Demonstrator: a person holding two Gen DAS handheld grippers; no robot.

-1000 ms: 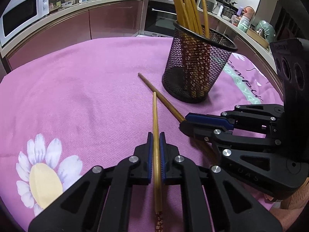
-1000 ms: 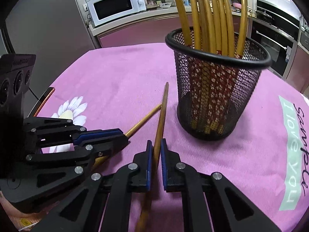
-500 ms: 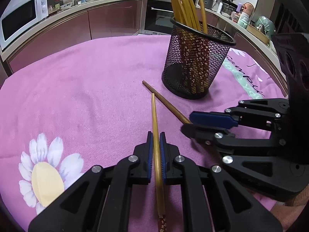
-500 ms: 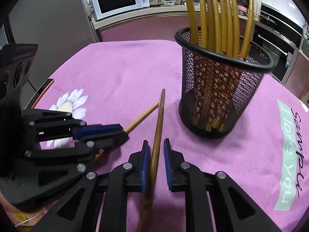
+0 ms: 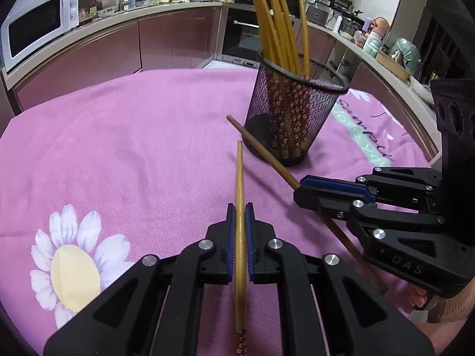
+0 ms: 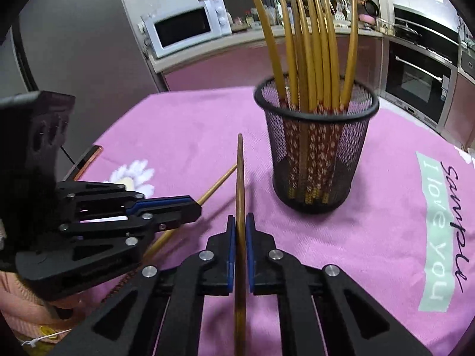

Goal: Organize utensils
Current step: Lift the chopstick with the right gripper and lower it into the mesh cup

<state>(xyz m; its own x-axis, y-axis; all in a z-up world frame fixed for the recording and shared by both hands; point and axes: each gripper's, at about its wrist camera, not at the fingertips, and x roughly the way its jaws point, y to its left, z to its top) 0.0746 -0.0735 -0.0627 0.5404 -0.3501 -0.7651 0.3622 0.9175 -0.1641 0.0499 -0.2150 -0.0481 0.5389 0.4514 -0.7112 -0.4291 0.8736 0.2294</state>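
While the mesh cup [image 5: 292,118] stands ahead and to the right of your left tool [image 5: 240,231], that tool is clamped narrow on a chopstick [image 5: 240,195] whose long axis runs straight out along its fingers. Your right tool [image 6: 240,237], the nearer to the cup, pinches its own stick [image 6: 240,190] the same way, tip raised clear of the worktop [image 6: 190,136].

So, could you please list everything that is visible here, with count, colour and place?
mesh holder: one, black, upright on the cloth.
chopsticks in holder: several, yellow-brown, standing upright.
held chopsticks: two, one light, one darker, one per gripper.
cloth: one, pink, daisy print, over the table.
microwave: one, white, on the counter behind.
left gripper: black, blue fingers, shut on a chopstick.
right gripper: same colours, also shut on one.
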